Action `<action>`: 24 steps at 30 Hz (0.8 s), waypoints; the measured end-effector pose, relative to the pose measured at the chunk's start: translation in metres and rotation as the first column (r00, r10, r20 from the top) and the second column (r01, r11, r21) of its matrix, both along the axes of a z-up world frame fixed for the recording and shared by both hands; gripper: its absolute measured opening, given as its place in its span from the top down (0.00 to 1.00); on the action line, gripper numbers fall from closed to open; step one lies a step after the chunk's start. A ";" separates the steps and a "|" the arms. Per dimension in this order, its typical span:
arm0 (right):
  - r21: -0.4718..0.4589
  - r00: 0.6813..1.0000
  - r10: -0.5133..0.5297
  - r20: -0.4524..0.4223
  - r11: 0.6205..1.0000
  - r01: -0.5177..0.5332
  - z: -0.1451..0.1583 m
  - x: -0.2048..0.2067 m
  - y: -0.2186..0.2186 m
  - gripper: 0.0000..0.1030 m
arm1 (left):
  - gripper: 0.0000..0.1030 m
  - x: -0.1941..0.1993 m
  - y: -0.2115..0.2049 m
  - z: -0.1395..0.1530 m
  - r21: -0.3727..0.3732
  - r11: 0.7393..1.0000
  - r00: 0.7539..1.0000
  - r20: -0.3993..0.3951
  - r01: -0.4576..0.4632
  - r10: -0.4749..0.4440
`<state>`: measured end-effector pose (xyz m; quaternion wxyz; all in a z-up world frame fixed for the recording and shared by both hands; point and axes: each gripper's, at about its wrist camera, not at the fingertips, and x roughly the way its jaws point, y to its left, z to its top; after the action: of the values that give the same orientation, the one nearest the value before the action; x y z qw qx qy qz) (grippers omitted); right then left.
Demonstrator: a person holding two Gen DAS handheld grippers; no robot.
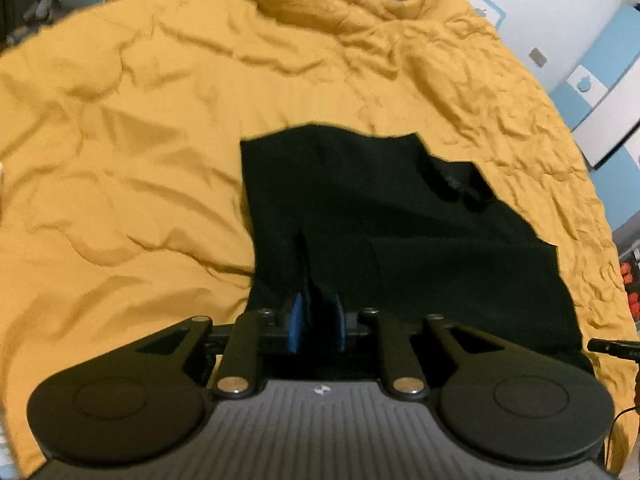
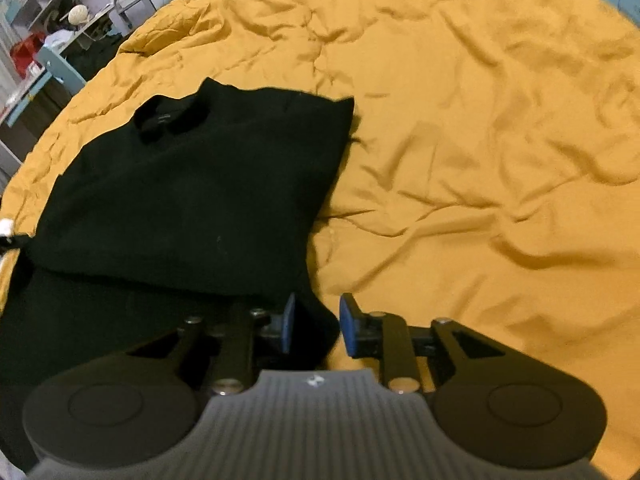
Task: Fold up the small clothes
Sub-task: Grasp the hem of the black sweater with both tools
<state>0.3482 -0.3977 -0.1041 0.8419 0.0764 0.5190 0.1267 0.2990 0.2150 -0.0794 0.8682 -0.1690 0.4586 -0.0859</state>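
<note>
My black garment (image 1: pixel 400 232) lies on the wrinkled mustard-yellow bedspread (image 1: pixel 140 128), filling the lower middle and right of the left wrist view. In that view its collar (image 1: pixel 460 180) sits up and to the right, and the body widens down toward the bottom of the frame, so the long axis runs from the near edge away toward the upper right. In the right wrist view the same garment (image 2: pixel 192 192) takes up the left half, with the neck opening (image 2: pixel 168 118) at the upper left and the hem end nearest my tool; a folded layer lies over a lower one, with a straight edge crossing the left side.

My left gripper (image 1: pixel 316 320) has its blue pads (image 1: pixel 296 316) a little apart, with a raised ridge of black cloth standing between them. I cannot tell whether the pads press on it; cloth and dark housing merge there.

My right gripper (image 2: pixel 316 324) has its jaws apart, the right blue pad (image 2: pixel 348 324) clear over yellow bedding, the left one at the garment's lower right corner, a point of cloth reaching into the gap without being pinched.

The garment's near edge is hidden under both tool bodies, and its sleeves cannot be made out in the flat black. Both views are softly blurred. Furniture at the frame corners is cut off.
</note>
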 end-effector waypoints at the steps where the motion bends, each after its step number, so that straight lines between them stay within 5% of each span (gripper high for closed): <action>1: 0.000 1.000 0.003 0.010 1.000 -0.003 0.008 -0.008 -0.001 0.79 | 0.80 -0.006 -0.001 0.008 0.006 1.000 1.000 0.013 0.010 -0.010; 10: -0.017 0.994 0.078 0.078 0.997 -0.077 0.057 -0.090 0.003 0.64 | 0.69 -0.093 -0.038 0.057 0.100 0.985 0.986 0.077 0.139 -0.147; 15: -0.037 0.990 0.130 0.057 0.991 -0.128 0.058 -0.139 0.014 0.56 | 0.50 -0.147 -0.060 0.047 0.126 0.964 0.969 0.051 0.235 -0.242; 24: -0.149 0.954 0.296 0.041 0.946 -0.287 0.053 -0.223 0.049 0.41 | 0.33 -0.223 -0.065 0.031 0.262 0.899 0.934 -0.035 0.351 -0.355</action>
<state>0.1257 -0.3483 -0.0507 0.8331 -0.0651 0.5055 0.2148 0.0762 0.1496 -0.0481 0.8561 0.0348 0.4828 -0.1811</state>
